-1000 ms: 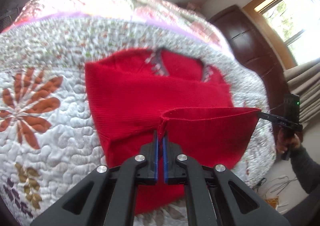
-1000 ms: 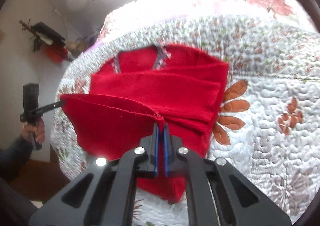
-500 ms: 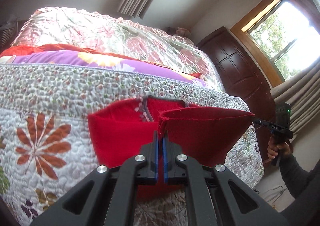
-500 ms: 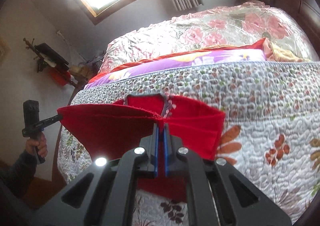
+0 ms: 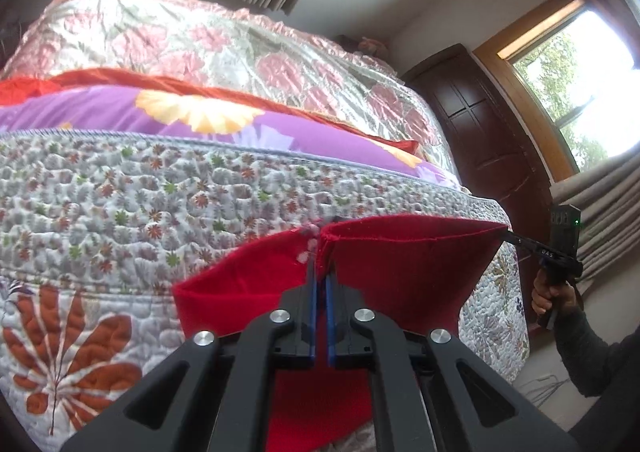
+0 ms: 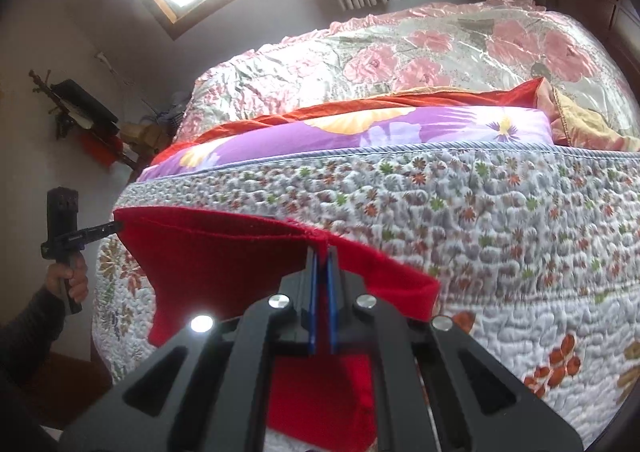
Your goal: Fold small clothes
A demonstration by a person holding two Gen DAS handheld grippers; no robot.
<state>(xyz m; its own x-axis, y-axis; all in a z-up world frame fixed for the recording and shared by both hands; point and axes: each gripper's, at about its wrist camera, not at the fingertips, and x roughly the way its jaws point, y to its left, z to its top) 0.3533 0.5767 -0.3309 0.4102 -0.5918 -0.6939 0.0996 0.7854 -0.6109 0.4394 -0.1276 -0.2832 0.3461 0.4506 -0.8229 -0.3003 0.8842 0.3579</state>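
- Red knit garment [image 5: 404, 276] is held up over the near part of the quilted bed [image 5: 120, 212], its top hem stretched taut between both grippers.
- Left gripper [image 5: 321, 252] is clamped on one hem corner; right gripper [image 6: 321, 252] is clamped on the other.
- Soft, light and floppy, it likely sags wherever unsupported.
- Corners of the hem look like the best hold, keeping the edge straight.
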